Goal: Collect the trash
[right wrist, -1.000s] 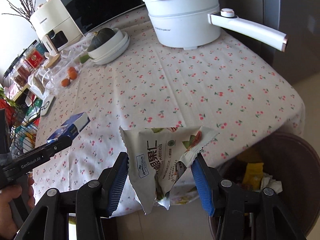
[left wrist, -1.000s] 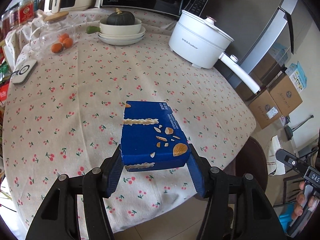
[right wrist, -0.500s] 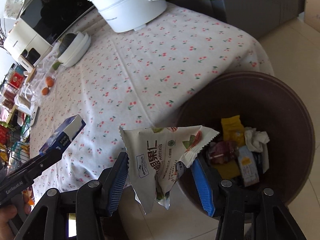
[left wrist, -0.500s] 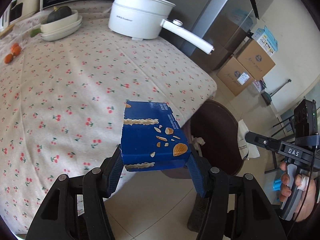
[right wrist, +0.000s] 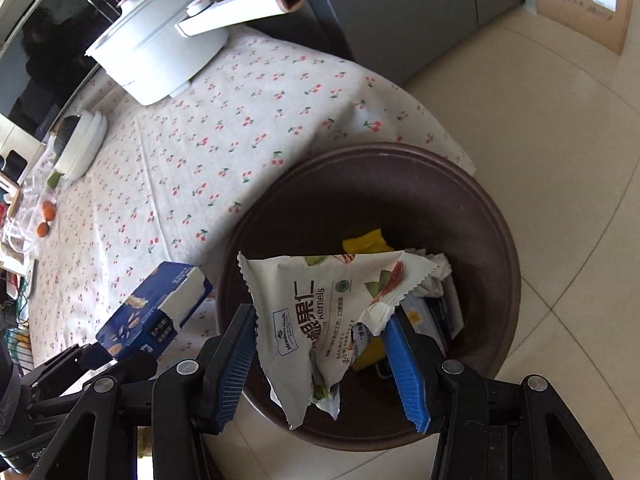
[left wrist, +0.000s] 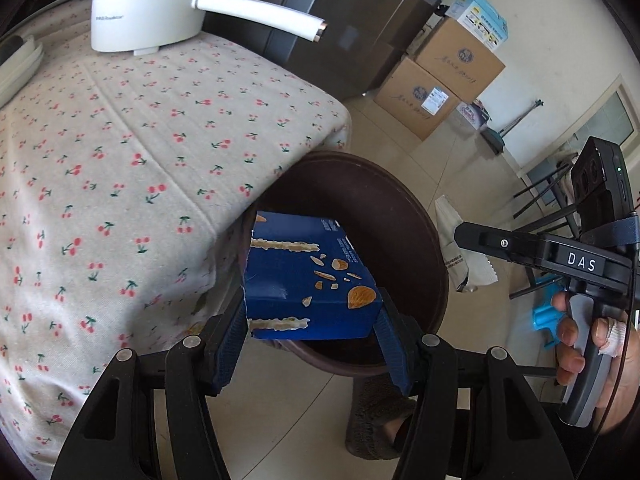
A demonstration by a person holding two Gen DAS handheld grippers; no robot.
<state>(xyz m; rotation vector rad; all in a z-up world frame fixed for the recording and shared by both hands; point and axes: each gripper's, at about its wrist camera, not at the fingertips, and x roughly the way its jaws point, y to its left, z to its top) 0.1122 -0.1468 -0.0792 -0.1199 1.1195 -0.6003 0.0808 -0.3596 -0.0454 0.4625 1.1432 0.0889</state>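
Cherry-print cloth covers the surface (left wrist: pixel 120 152), and beside its corner one round dark brown bin (right wrist: pixel 496 240) stands on the pale tiled floor (right wrist: pixel 560 120). One white electric pot (right wrist: pixel 160 56) with a long handle sits at the far end of the surface, and one stack of white dishes (right wrist: pixel 86 140) with a dark squash on it lies further along. Two orange fruits (right wrist: pixel 46 220) rest near the far edge. Against the wall I count two brown cardboard boxes (left wrist: pixel 440 80) stacked, with one smaller light blue box (left wrist: pixel 482 16) on top.

Each hand carries one tool. The left tool (left wrist: pixel 310 334) has its blue pads pressed on the two sides of one blue snack box (left wrist: pixel 308 276), printed with almonds; the box hangs in the air at the surface's edge, over the near rim of the bin. From the right wrist view the same box shows just left of the bin, its white end flap facing out.

The right tool (right wrist: pixel 324 356) grips one crumpled white nut packet (right wrist: pixel 316 312), with its zigzag-cut top edge spread wide, directly above the bin's mouth. Below it inside the bin lie a yellow wrapper (right wrist: pixel 366 240), crumpled white tissue (right wrist: pixel 436 276) and a few other packets I cannot tell apart. The right hand (left wrist: pixel 592 344) wraps that tool's grey handle.
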